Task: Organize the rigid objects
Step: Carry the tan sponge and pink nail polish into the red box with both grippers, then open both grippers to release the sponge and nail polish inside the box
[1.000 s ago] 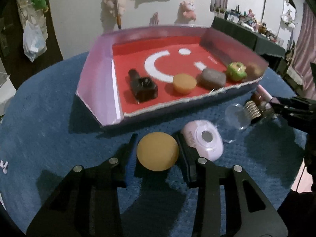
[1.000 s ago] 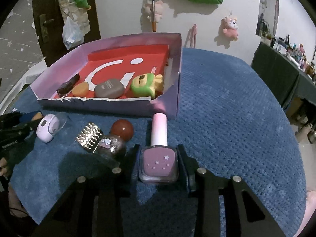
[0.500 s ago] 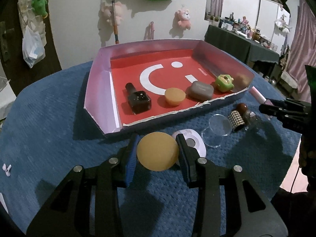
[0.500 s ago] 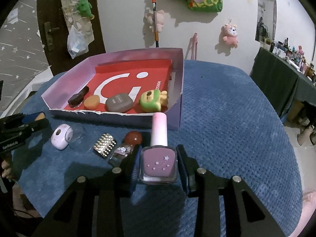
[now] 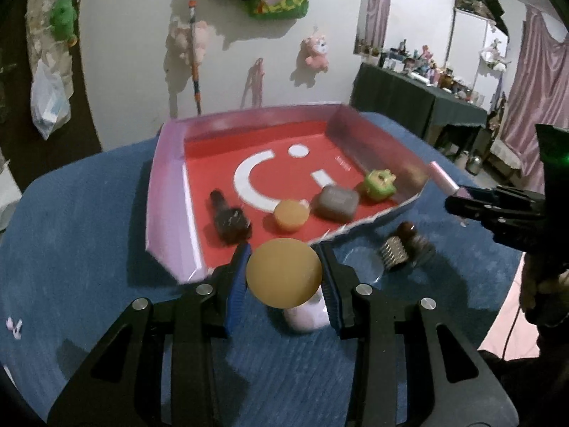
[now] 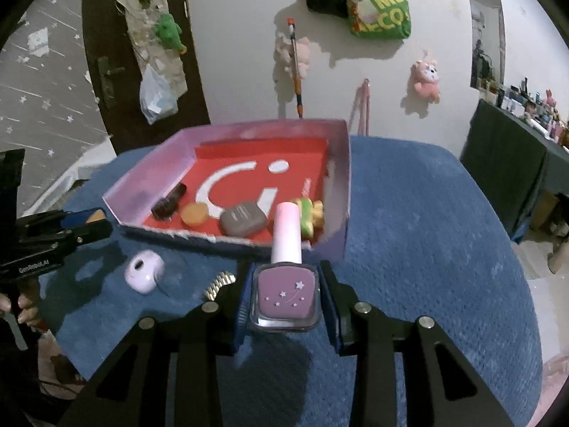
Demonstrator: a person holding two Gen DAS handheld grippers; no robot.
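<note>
My left gripper (image 5: 284, 274) is shut on a round tan disc (image 5: 283, 272) and holds it above the blue table, just in front of the pink-walled red tray (image 5: 167, 192). My right gripper (image 6: 284, 295) is shut on a purple nail polish bottle (image 6: 284, 293) with a pink cap, lifted near the tray's (image 6: 346, 192) front right corner. In the tray lie a dark bottle (image 5: 229, 217), an orange puck (image 5: 291, 215), a grey case (image 5: 337, 202) and a green toy (image 5: 379, 184).
On the blue cloth in front of the tray lie a pale pink round case (image 6: 144, 272), a studded gold piece (image 5: 392, 255) beside a brown-capped bottle (image 5: 409, 233), and a clear lid (image 5: 359, 261). A dark table with clutter (image 5: 426, 89) stands at the far right.
Both grippers have risen with their objects and moved closer to the tray. The pink case now lies below and behind the disc in the left wrist view.
</note>
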